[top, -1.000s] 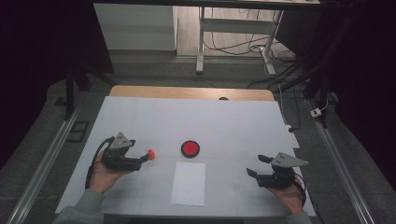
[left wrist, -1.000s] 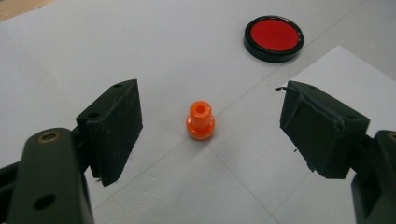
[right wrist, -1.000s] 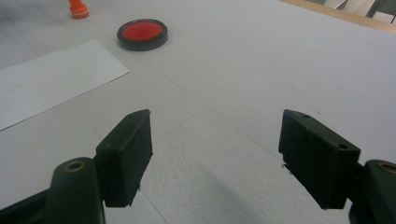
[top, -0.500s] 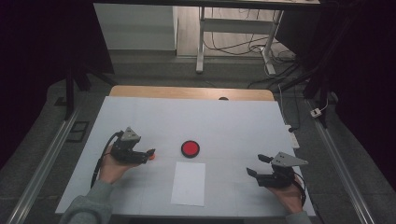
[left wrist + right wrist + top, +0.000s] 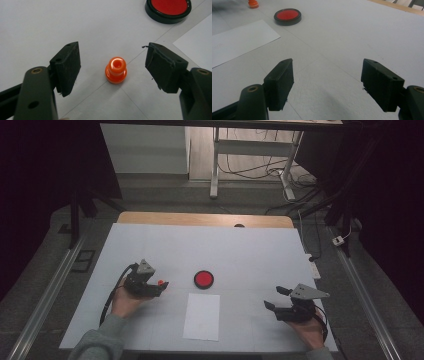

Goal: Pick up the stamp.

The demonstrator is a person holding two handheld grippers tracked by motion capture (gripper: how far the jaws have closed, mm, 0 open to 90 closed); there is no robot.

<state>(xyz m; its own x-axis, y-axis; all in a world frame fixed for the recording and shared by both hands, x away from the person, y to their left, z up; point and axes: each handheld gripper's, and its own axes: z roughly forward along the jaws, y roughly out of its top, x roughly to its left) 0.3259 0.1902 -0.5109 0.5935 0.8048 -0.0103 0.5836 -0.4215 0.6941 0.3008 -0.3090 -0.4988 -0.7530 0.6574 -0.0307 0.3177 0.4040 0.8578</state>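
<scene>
Orange plastic peg [image 5: 116, 70], small, knob-topped with a wider round foot, standing upright on the white desk [image 5: 250, 250] midway between the two black fingers [image 5: 67, 67] of the left gripper [image 5: 161, 286]; clear desk shows on either side of it, so neither pad touches it. Those fingers are spread, though they have just been closing in toward the peg, with the peg between them. From above, the peg sits at the tips of the same gripper, which is held in the person's left hand [image 5: 125, 301] with a grey sleeve [image 5: 97, 342] behind it. Beyond the left fingers and off to one side: a round red disc in a black rim [image 5: 168, 8], lying flat on the desk, apart from the peg. Just beside it, nearer the person, a plain white sheet of paper [image 5: 202, 316], flat, touching neither disc nor peg. Right gripper [image 5: 273, 299]: fingers [image 5: 280, 82] spread wide, nothing between them but bare desk; the paper, disc and peg all lie well ahead of them. Far edge of the desk: a wooden strip [image 5: 205, 219].
</scene>
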